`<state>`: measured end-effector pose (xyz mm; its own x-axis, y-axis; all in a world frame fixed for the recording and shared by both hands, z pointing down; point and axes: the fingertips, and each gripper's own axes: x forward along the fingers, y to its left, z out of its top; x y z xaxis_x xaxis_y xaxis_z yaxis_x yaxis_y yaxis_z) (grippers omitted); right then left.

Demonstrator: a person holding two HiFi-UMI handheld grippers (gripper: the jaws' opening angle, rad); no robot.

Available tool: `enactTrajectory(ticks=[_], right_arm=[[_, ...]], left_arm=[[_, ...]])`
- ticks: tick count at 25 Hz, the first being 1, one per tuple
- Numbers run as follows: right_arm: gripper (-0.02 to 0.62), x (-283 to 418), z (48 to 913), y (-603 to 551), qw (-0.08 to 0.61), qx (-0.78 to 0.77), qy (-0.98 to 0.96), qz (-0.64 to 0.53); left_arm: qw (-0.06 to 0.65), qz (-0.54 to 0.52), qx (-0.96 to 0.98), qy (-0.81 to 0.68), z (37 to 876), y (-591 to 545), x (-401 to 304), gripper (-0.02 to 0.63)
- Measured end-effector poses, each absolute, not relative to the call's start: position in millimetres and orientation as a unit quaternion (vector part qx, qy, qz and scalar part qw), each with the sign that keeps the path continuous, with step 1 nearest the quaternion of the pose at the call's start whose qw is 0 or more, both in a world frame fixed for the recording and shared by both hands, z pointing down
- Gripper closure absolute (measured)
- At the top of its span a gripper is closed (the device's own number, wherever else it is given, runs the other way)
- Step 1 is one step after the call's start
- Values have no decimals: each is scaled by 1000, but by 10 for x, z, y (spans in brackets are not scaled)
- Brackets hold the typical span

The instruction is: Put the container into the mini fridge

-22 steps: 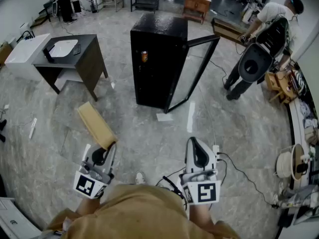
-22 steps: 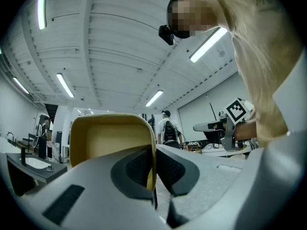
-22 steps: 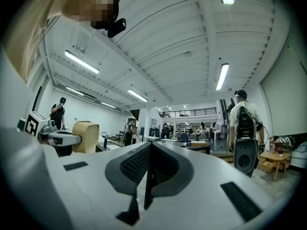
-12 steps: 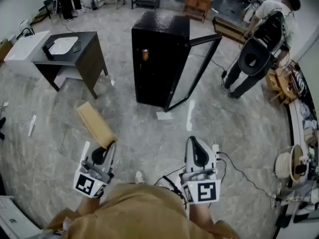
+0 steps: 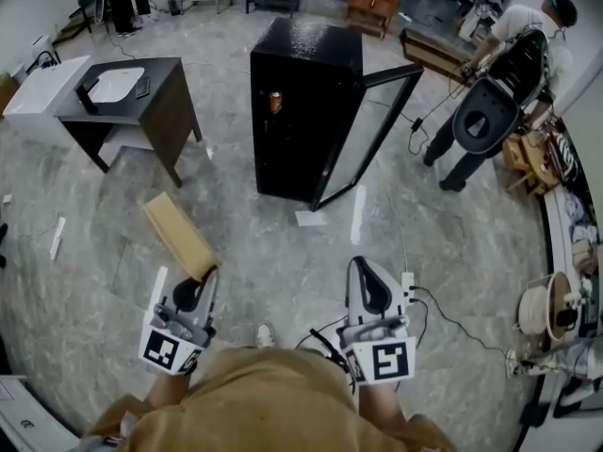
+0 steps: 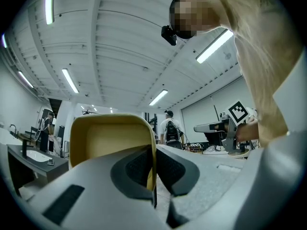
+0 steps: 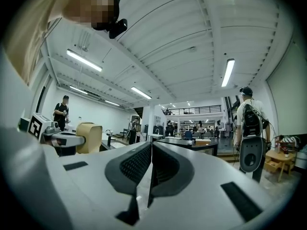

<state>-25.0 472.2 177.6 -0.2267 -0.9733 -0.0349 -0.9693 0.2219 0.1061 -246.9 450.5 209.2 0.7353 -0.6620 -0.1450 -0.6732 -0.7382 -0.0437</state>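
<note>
A tan, open-topped container [image 5: 181, 236] is held out in front of me by its near rim, with my left gripper [image 5: 199, 276] shut on that rim. The left gripper view shows the rim [image 6: 152, 147] pinched between the two dark pads. My right gripper [image 5: 366, 269] is shut with nothing in it; its jaws meet [image 7: 149, 169]. The container [image 7: 89, 137] also shows at that view's left. The black mini fridge [image 5: 301, 111] stands ahead on the floor, its glass door [image 5: 369, 135] swung open to the right. A can [image 5: 274, 103] sits inside on a shelf.
A dark desk [image 5: 141, 111] with a white basin stands at the left. A person with a backpack [image 5: 499, 88] bends over at the right near a wooden bench. Cables and a power strip [image 5: 411, 285] lie on the floor to my right. A paper sheet [image 5: 310, 219] lies before the fridge.
The view has shifted slightly toward the fridge. Both grippers keep the same pose, the left still holding the container. The person at the right has shifted a little.
</note>
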Motion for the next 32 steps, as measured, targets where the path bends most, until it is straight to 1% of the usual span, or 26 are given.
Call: enactTrajectory(ticks=[6,10,14,19,23,26,28,30,32], right_arm=[[592,-453,1776,4630,-1,622,-782,-46],[592,-471,1801,4627,-8,627,-778,-40],[592,-440,1896,4538,13,623,-781,-43],[592,-464,1951,4253,4,615,-788,-41],[592,-380,1959,4014,-17,614,-788,-32],[592,-246,2022,3872,-5,611,-791,-28],[592,-142,2038,3750,-12,615,-789,-16],[592,-60,2044,3603,-15,615,-788,-12],[592,12,2069,3452,-4,608,-794,-14]], left_arm=[[47,63,-936,343,2144,4325,-2555,601],[42,65,-939,336,2159,4253,-2509,601],[46,61,-943,323,2170,4172,-2431,601],[43,54,-941,330,2278,3966,-2449,601],[48,46,-937,342,2338,3791,-2383,601],[54,35,-938,341,2316,3629,-2285,601],[59,29,-939,339,2311,3508,-2192,601],[62,31,-938,339,2292,3369,-2089,601],[62,39,-937,340,2248,3226,-1982,601]])
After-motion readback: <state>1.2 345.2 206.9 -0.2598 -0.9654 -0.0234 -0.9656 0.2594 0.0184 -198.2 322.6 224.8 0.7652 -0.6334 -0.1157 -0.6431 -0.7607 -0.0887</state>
